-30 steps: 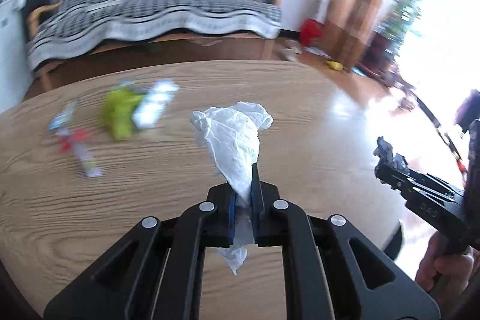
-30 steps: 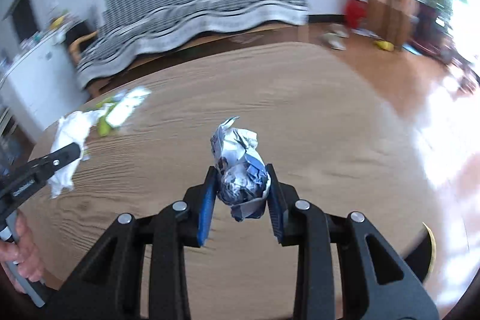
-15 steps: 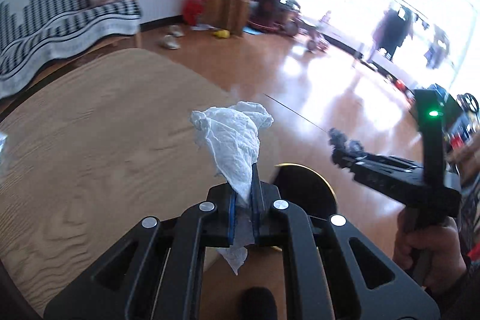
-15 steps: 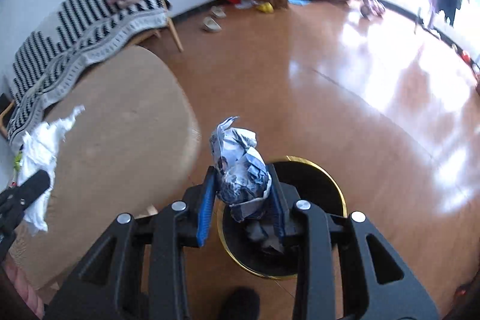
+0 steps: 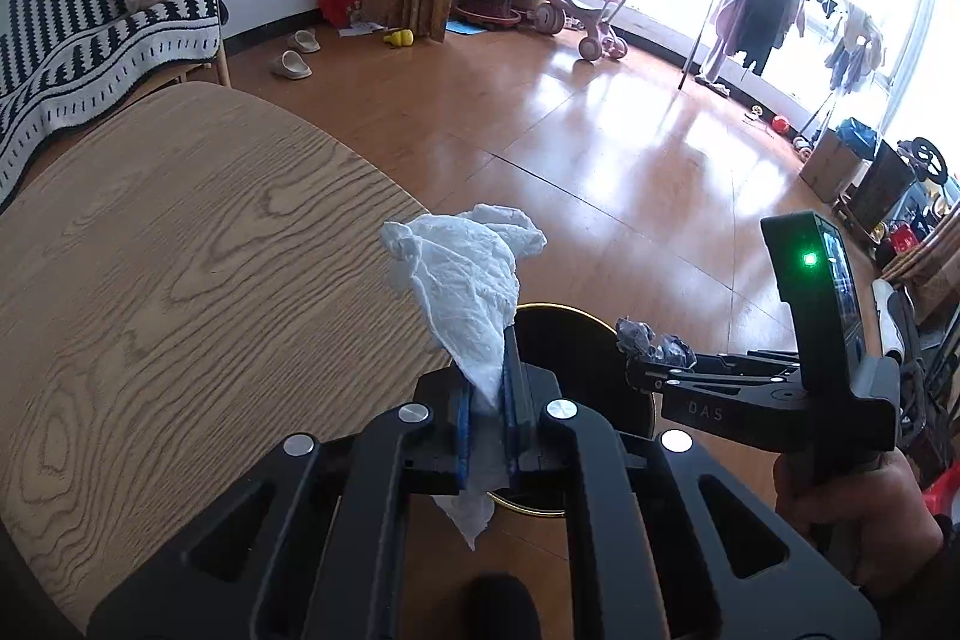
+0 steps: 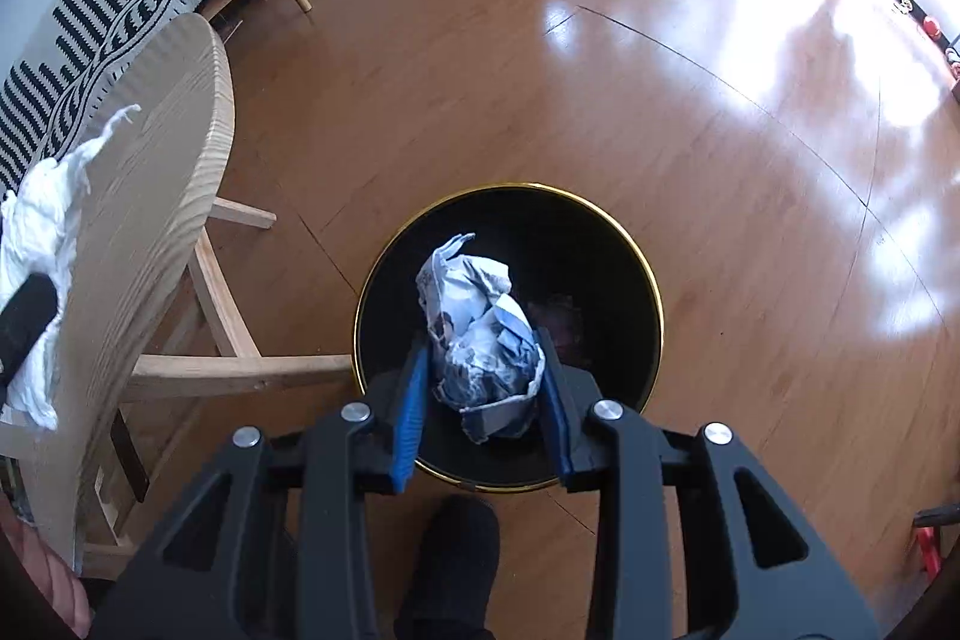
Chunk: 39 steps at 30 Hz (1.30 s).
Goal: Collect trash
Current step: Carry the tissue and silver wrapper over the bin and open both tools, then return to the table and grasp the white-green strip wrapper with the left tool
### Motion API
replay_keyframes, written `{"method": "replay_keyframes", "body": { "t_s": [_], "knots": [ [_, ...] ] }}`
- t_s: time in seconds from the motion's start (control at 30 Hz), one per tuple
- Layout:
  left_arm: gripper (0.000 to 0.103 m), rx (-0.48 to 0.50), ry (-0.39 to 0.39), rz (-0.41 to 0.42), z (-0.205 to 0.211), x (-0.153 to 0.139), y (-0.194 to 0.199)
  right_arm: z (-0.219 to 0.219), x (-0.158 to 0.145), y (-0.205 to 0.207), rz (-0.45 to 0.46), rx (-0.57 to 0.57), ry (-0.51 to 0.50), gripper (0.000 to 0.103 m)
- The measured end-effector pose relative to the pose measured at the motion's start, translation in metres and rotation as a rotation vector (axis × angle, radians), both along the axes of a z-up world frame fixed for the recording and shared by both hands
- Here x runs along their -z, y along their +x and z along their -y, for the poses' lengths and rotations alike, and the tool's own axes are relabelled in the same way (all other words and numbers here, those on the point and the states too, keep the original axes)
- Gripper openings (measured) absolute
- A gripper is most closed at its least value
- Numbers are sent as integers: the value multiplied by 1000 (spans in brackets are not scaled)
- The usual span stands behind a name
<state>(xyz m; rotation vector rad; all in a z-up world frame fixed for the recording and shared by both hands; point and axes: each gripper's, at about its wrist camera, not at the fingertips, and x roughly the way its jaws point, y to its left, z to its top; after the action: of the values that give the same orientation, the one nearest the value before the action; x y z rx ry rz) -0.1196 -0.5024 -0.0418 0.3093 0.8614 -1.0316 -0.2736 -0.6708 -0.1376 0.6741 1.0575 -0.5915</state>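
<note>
a crumpled paper ball (image 6: 480,334), light and springy, is pinched at its middle by the right gripper (image 6: 483,400) directly over the black bin (image 6: 651,304). a soft, limp tissue (image 5: 474,292) is clamped low by the left gripper (image 5: 489,412) beside the table (image 5: 180,280) edge, near the bin.

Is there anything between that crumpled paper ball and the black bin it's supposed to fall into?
Nothing visible. The right gripper holds the crumpled paper ball over the open mouth of the black bin, which has no lid. Only some dark trash lies at the bottom. The white tissue in the left gripper hangs off to the side.
</note>
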Motion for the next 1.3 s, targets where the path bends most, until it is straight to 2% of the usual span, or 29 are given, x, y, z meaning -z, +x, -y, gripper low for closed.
{"method": "replay_keyframes", "body": {
  "t_s": [0.07,0.1,0.13,0.37,0.53,0.6,0.63,0.67,0.7,0.9,1.0,1.1,1.23,1.3],
  "knots": [
    [7,2,2,-1,2,2,-1,2,-5,2,32,14,5,60],
    [7,3,2,-3,4,2,-1,2,-8,1,40,23,-8,84],
    [7,3,2,-5,5,2,-2,2,-15,-2,54,36,-40,89],
    [7,38,-3,-37,6,7,2,9,-20,-14,71,108,-58,89],
    [7,136,-51,-148,16,13,1,20,-26,-30,101,182,-87,89],
    [27,163,-58,-152,21,16,-3,24,-31,-37,116,216,-103,89],
    [64,143,-46,-129,23,17,-4,26,-33,-40,124,227,-105,89],
    [79,127,-60,-111,22,16,-4,27,-34,-43,132,239,-106,89],
    [79,116,-81,-95,20,15,-5,28,-34,-46,137,244,-104,89],
    [79,87,-85,-111,15,10,4,27,-36,-43,133,223,-109,89],
    [80,63,-86,-93,3,4,10,18,-43,-30,134,190,-124,89],
    [85,19,-93,-69,-18,-6,24,2,-54,-7,150,137,-143,89],
    [91,-98,-105,-31,-60,-23,55,-33,-71,37,178,36,-176,89],
    [92,-190,-103,-9,-91,-31,77,-59,-79,68,195,-31,-184,89]
  ]
}}
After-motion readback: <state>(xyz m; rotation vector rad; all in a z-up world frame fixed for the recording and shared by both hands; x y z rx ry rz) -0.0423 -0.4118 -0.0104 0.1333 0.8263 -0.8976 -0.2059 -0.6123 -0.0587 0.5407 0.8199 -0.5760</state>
